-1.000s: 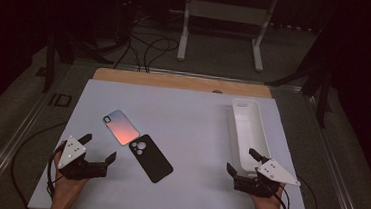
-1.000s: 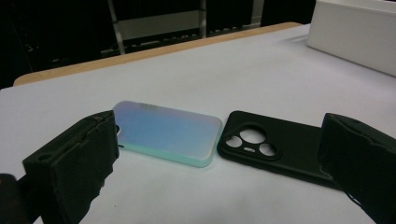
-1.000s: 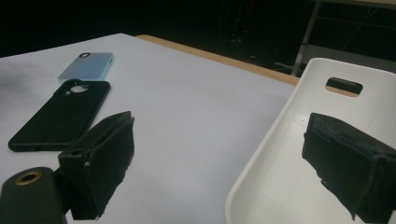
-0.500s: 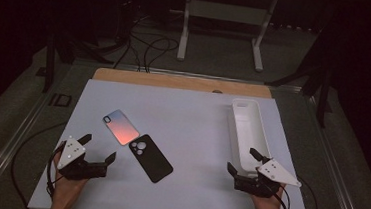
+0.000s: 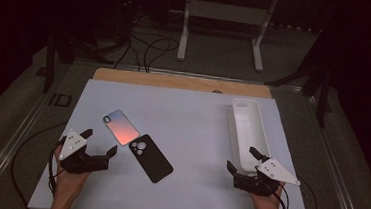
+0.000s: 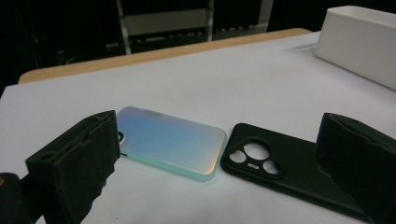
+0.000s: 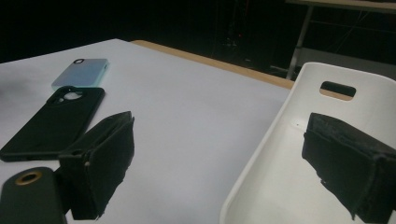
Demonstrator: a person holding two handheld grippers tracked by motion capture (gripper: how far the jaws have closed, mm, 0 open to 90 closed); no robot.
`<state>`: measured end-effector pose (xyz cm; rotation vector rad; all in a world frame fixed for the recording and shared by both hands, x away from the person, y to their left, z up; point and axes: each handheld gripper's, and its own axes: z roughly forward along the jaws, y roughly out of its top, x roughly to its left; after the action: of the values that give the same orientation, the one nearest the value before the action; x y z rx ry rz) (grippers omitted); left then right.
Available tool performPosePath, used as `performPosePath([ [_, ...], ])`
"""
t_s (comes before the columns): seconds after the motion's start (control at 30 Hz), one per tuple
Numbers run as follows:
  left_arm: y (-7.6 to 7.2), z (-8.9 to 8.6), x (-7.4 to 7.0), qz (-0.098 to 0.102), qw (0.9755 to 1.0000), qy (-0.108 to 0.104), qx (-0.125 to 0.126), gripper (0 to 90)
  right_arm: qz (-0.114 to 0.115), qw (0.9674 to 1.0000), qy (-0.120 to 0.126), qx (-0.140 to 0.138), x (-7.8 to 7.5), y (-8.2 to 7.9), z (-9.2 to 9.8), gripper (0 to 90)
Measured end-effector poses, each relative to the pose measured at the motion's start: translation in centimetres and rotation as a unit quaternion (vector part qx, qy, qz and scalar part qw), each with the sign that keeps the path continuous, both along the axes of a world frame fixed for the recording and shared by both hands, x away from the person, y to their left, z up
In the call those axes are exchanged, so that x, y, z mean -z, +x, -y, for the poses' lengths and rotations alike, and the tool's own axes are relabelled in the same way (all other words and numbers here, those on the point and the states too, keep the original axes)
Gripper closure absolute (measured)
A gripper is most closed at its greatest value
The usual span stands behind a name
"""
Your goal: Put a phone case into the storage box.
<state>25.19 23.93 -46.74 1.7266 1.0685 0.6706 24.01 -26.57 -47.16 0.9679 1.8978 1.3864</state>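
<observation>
A: Describe the layout, largest item first

B: The table carries a white surface with all work items on it. The tray lies along the right side, long axis running away from the person, and appears empty. This orientation presents its near end to the right gripper, so an item can be lowered in without reaching across the table

A: Location of the work items?

B: Both lie left of centre, flat on the surface. The black case lies camera-cutout up, nearer the person. The iridescent case lies just beyond it; their corners are touching or nearly so, which cannot be resolved. Both are well apart from the tray and in neither gripper

A: State of the tools?

B: The left gripper rests at the near left edge, jaws spread wide, holding nothing. Its own view frames both cases between the jaws, so it is judged to be aimed at them for a pick. The right gripper has its jaws spread as well, empty, with the far jaw over the tray's near end

A: Assessment?

B: Judged as a start condition: no case lifted, transfer to the tray not yet begun
</observation>
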Motion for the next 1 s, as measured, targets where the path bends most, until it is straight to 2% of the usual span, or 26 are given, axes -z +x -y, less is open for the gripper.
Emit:
performPosePath([
  [0.07, 0.6, 0.3, -0.4, -0.012, 0.9999, 0.000, -0.001, 1.0, -0.002, 1.0000, 0.001, 0.001, 0.0, 0.0, 0.0, 9.1],
  [0.17, 0.9, 0.5, -0.5, -0.019, 0.9998, 0.000, 0.003, 1.3, -0.001, 1.0000, 0.000, 0.001, 0.0, 0.0, 0.0, 9.1],
  [0.23, 1.5, 0.9, -0.7, -0.026, 0.9996, 0.008, 0.006, 1.3, -0.001, 1.0000, 0.002, 0.001, 0.0, 0.0, 0.1, 9.1],
  [0.47, 3.1, 1.7, -0.8, -0.034, 0.9992, 0.017, 0.011, 1.4, -0.001, 1.0000, 0.002, 0.002, 0.1, 0.0, 0.1, 9.1],
  [0.8, 5.6, 2.1, -0.7, -0.047, 0.9987, 0.017, 0.006, 2.4, -0.001, 1.0000, 0.001, 0.006, 0.1, 0.0, 0.3, 9.1],
  [1.0, 7.2, 2.6, -0.6, -0.054, 0.9981, 0.029, -0.002, 3.2, 0.000, 1.0000, 0.001, 0.006, 0.2, 0.1, 0.2, 9.1],
])
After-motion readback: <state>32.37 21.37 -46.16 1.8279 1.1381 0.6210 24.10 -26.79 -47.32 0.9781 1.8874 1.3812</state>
